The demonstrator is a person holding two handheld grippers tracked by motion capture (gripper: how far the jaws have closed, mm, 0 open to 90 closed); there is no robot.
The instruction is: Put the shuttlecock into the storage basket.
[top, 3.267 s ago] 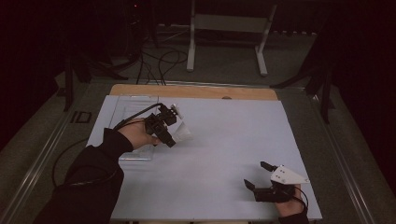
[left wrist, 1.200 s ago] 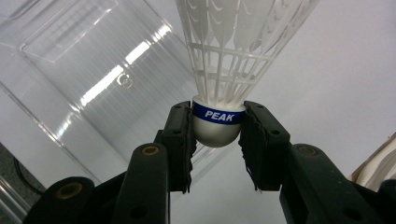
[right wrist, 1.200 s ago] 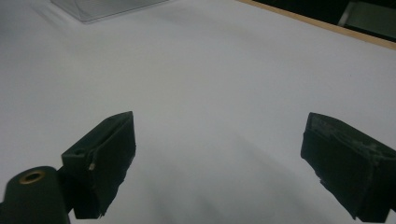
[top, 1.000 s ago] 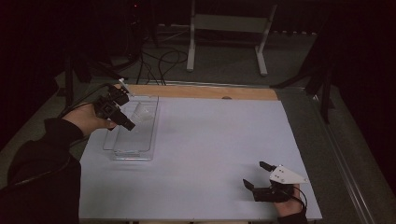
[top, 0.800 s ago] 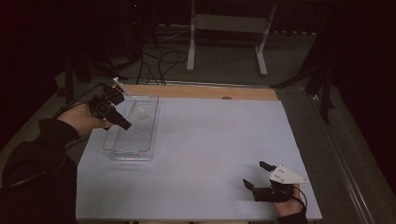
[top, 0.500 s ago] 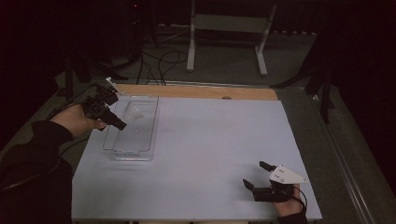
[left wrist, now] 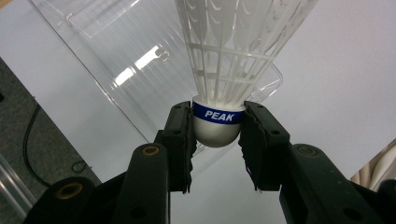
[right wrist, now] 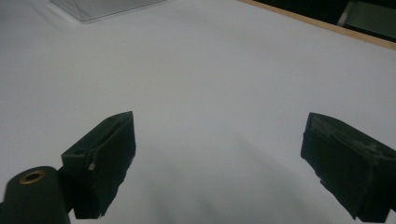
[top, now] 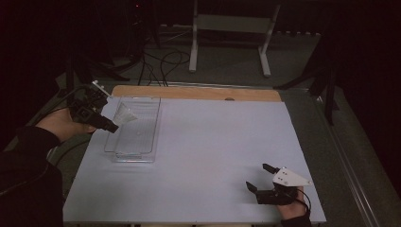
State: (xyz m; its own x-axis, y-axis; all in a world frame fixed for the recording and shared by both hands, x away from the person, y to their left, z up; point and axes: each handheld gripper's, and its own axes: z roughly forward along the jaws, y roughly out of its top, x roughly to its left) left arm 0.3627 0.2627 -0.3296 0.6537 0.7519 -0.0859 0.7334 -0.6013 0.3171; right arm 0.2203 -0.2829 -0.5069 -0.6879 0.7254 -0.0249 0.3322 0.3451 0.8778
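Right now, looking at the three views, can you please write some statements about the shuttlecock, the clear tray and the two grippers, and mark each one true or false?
1. The left gripper grips the shuttlecock by its rounded cork base. True.
2. The band on the cork reads PEAK. True.
3. The right gripper holds a second shuttlecock. False: its jaws stand open with nothing between them, above the white table.
4. The clear tray sits at the table's right edge. False: it lies near the left edge.
5. The shuttlecock lies flat on the tray floor. False: it is held up at the tray's left rim.
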